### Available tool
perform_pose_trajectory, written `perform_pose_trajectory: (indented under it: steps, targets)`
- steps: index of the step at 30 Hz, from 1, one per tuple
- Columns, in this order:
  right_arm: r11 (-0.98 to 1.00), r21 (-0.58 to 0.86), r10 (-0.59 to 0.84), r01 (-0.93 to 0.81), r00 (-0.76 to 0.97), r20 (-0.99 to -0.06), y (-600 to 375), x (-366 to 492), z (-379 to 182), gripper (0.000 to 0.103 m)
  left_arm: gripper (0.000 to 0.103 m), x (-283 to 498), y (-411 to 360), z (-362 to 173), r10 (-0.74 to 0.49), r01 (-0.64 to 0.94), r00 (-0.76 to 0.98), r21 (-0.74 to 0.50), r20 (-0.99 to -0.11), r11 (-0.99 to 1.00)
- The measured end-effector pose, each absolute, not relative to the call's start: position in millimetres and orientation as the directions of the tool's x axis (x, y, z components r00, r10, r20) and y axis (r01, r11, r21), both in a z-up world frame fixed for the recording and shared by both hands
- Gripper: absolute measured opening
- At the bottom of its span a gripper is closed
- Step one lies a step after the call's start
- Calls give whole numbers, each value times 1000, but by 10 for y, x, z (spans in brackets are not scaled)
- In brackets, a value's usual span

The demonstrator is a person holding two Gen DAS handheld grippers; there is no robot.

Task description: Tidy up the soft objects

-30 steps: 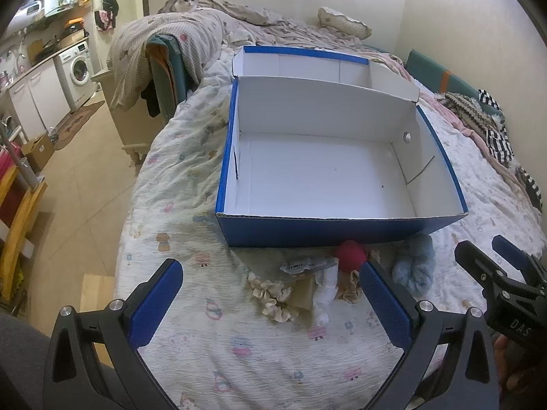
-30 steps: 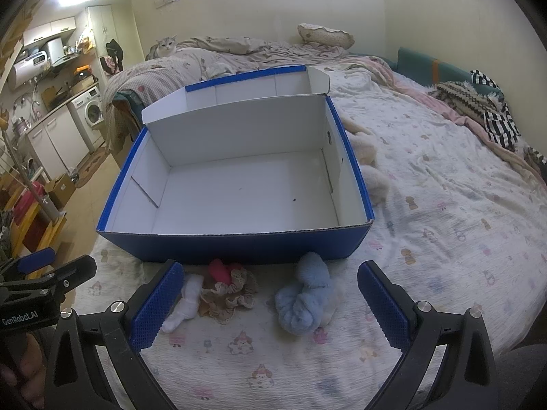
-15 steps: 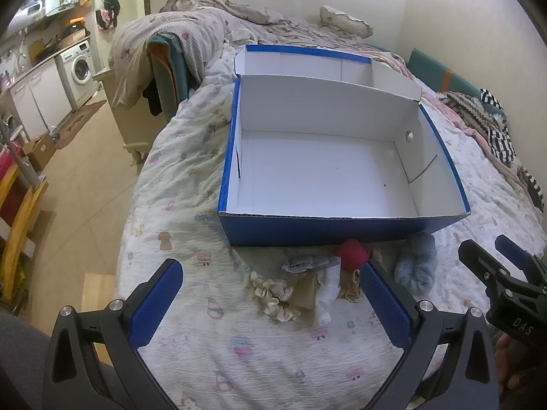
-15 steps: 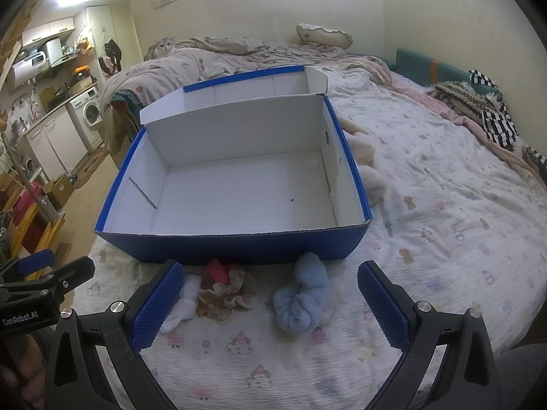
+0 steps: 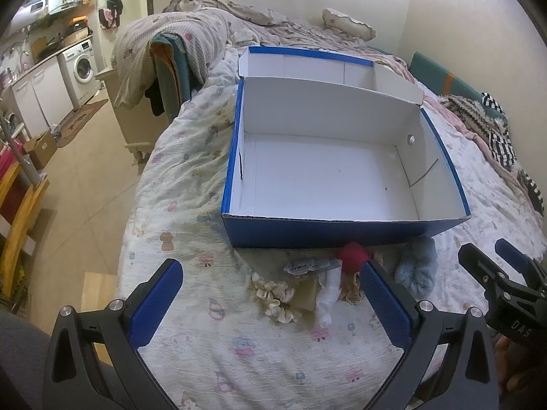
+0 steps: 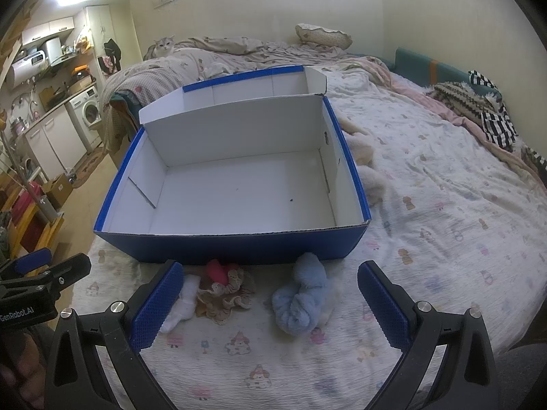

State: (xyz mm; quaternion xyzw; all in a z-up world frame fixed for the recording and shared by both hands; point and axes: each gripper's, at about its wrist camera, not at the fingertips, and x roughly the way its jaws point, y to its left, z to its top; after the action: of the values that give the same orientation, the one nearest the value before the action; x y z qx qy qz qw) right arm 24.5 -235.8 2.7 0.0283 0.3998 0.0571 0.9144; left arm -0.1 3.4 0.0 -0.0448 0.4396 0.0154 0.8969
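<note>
Bedsheet (image 6: 427, 239) with small cartoon prints stretches under everything I see. My left hand-held gripper (image 5: 270, 302) hangs over the near edge of the bed with its blue-padded fingers spread wide and nothing between them. My right hand-held gripper (image 6: 266, 302) is likewise spread wide and empty, hovering above the soft things.

A blue box (image 6: 239, 249) with a white inside sits on the bed ahead of both, its lid folded back behind it, and nothing lies in it. The soft things lie in a row on the sheet just in front of the box's near wall. From the right wrist view, a fluffy light-blue scrunchie (image 6: 302, 295) lies between my right fingers, nearer the right one. To its left is a beige frilly scrunchie (image 6: 227, 295) with a red soft piece (image 6: 218, 271) touching its far side, and a white sock (image 6: 179, 302) beside the left pad. The left wrist view adds a cream scrunchie (image 5: 273, 295) and a crumpled wrapper (image 5: 309, 266) near the red piece.

A cat (image 6: 164, 44) sits on the rumpled bedding at the far end.
</note>
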Motion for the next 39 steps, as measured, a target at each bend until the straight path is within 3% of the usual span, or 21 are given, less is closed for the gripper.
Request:
perform_pose_trajectory:
  steps: [26,39]
  targets:
    - [992,98,124,-77,666,-735,-2398,265,14,103,103,5,32,-1,-10,-69,611,-65,-791,995]
    - [967,246,244,-72,549,-800,-2637,483,-30,103,103,108,403,-31,8,-174,565,-109,-825,979]
